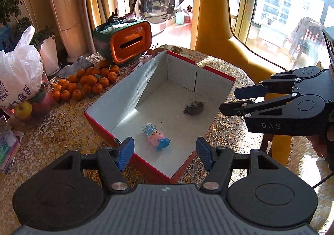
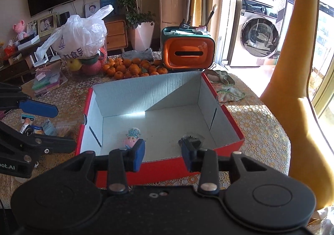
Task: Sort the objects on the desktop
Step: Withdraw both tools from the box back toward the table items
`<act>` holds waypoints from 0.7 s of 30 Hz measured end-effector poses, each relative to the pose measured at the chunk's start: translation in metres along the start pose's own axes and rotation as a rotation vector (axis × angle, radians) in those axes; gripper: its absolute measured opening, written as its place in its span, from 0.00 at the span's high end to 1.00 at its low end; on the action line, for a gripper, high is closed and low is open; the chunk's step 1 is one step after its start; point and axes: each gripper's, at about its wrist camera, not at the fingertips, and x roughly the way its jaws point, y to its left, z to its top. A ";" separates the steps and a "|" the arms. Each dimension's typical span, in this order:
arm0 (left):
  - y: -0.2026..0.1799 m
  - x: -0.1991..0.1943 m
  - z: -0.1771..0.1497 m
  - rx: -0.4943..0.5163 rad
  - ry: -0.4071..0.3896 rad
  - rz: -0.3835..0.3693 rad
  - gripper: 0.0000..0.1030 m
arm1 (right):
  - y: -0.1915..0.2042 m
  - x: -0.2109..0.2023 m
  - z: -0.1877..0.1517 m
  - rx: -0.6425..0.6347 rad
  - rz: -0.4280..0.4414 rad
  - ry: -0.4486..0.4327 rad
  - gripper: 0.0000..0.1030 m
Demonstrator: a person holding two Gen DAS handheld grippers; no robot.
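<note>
A pink-and-blue toy [image 1: 157, 139] lies in the red box [image 1: 144, 164], a grey crumpled lump [image 1: 193, 107] at two o'clock (bare floor between). Both the left gripper [image 1: 165, 152] and right gripper [image 2: 162, 154] hover released, empty.

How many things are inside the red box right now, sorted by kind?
Inside the red box:
Pink and blue toy figure: 1
Dark crumpled lump: 1
Total: 2
Neither gripper holds anything; left gripper and right gripper are both open.
</note>
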 end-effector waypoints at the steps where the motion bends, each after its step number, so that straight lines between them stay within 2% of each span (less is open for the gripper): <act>1: 0.000 -0.004 -0.002 -0.001 -0.003 0.001 0.38 | 0.002 -0.003 -0.001 -0.002 0.001 -0.004 0.63; 8: -0.003 -0.032 -0.017 -0.007 -0.040 0.005 0.37 | 0.019 -0.025 -0.007 -0.008 0.029 -0.031 0.62; 14: -0.001 -0.057 -0.035 -0.036 -0.078 0.013 0.37 | 0.040 -0.038 -0.014 -0.073 0.016 -0.063 0.60; 16: 0.001 -0.065 -0.042 -0.049 -0.093 0.015 0.37 | 0.046 -0.044 -0.016 -0.074 0.032 -0.076 0.58; 18: 0.003 -0.072 -0.048 -0.066 -0.103 0.021 0.31 | 0.052 -0.049 -0.019 -0.078 0.042 -0.093 0.49; 21: 0.005 -0.083 -0.057 -0.075 -0.125 0.028 0.29 | 0.060 -0.052 -0.023 -0.083 0.059 -0.098 0.48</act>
